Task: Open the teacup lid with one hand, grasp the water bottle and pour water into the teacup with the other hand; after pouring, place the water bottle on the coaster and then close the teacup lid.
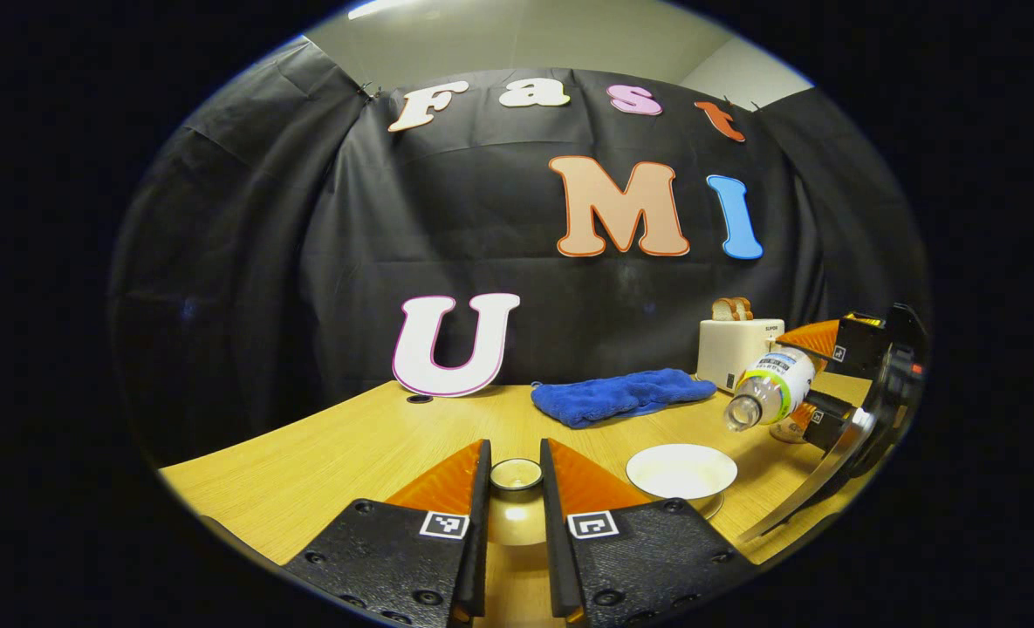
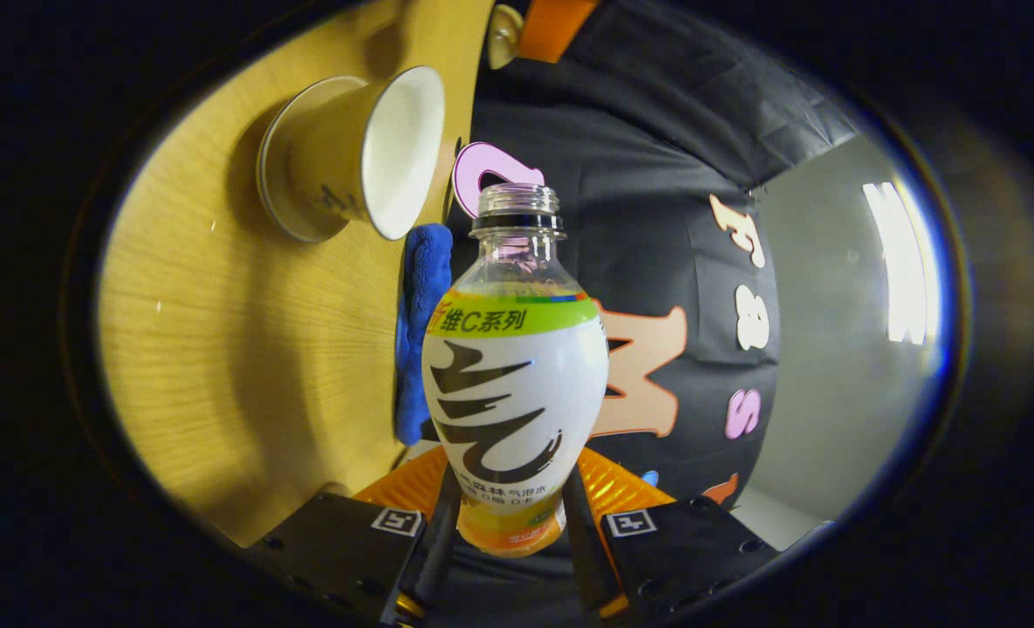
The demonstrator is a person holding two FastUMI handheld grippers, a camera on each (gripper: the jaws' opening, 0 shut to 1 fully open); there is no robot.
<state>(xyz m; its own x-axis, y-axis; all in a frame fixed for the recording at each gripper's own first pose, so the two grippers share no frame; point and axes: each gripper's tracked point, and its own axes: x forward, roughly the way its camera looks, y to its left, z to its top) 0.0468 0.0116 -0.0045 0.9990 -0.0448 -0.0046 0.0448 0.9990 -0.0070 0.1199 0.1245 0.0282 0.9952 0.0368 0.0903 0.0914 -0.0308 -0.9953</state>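
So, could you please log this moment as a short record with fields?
left gripper: shut on the lid, held off the cup
right gripper: shut on the bottle
bottle: uncapped, tipped on its side, mouth toward the cup
cup: open, on its saucer on the table; contents hard to tell
towel: behind the cup
toaster: at the back, bread in it
stage: pouring position

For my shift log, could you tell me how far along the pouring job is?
Done: the lid is off, held in the left gripper. In hand: the right gripper tips the uncapped water bottle toward the open teacup; no stream visible. Left: setting the bottle down, then closing the lid.
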